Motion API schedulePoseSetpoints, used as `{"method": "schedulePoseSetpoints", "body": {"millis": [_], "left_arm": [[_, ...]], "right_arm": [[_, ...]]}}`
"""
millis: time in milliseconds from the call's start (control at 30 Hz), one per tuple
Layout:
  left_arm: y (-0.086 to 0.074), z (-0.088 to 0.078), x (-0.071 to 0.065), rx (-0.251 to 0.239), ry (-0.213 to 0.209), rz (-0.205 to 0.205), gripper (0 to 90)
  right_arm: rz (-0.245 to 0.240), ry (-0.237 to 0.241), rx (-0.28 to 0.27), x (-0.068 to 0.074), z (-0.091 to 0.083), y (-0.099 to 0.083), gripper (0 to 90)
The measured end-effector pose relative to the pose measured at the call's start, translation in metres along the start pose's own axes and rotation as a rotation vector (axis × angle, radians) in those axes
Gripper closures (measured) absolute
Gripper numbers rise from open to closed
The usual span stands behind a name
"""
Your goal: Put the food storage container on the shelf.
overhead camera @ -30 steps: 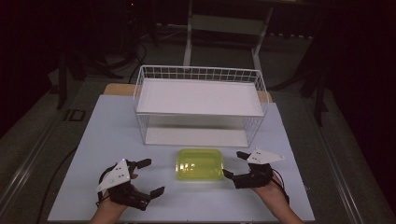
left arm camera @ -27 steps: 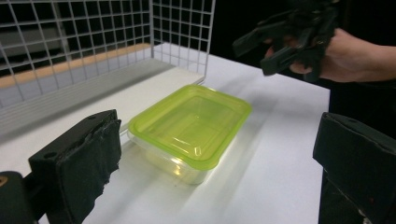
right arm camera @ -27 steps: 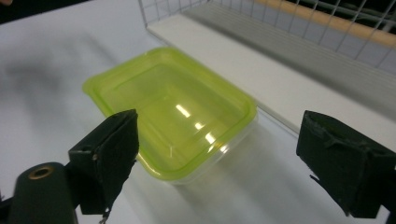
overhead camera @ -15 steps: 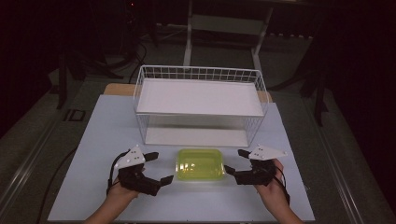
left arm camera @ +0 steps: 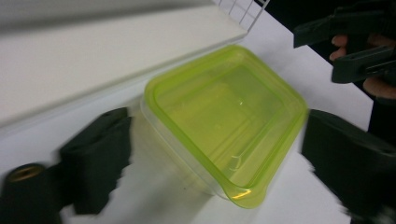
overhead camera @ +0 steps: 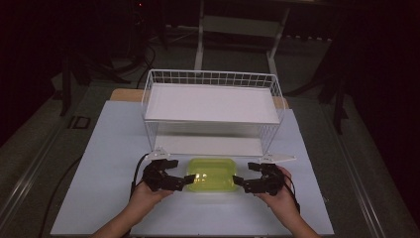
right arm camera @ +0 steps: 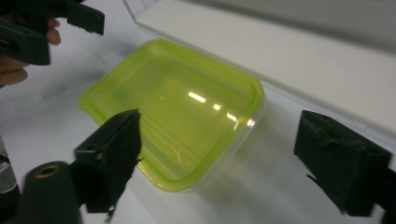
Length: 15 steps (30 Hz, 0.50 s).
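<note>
We flank the lidded container (overhead camera: 212, 174) near the desk's (overhead camera: 99, 148) front edge; left gripper (overhead camera: 184, 180) and right gripper (overhead camera: 238, 180) both gape. Next, probably: close on its ends.

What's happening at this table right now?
A person holds a tool in each hand, the left tool and the right tool, one on either side of a lidded yellow-green container. Both tools are open with the container's ends between their jaws, not clamped. The container sits on the white table, just in front of a white wire shelf rack.
</note>
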<state>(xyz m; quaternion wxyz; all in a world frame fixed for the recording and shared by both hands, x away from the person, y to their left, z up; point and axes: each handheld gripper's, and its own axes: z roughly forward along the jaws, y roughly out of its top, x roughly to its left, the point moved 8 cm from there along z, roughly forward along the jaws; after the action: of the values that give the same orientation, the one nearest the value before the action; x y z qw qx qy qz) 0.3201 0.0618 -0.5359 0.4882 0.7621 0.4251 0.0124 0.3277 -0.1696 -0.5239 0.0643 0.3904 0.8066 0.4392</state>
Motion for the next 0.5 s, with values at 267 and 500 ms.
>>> {"method": "schedulePoseSetpoints", "body": {"millis": [267,500], "left_arm": [[-0.013,0.014,0.012,0.049,-0.014,-0.115,29.3],[-0.018,0.022,0.012,0.074,-0.05,-0.139,51.8]], "right_arm": [[0.088,0.011,0.065,-0.003,0.012,-0.011,30.9],[0.118,0.02,0.128,-0.003,0.022,-0.017,41.2]]}}
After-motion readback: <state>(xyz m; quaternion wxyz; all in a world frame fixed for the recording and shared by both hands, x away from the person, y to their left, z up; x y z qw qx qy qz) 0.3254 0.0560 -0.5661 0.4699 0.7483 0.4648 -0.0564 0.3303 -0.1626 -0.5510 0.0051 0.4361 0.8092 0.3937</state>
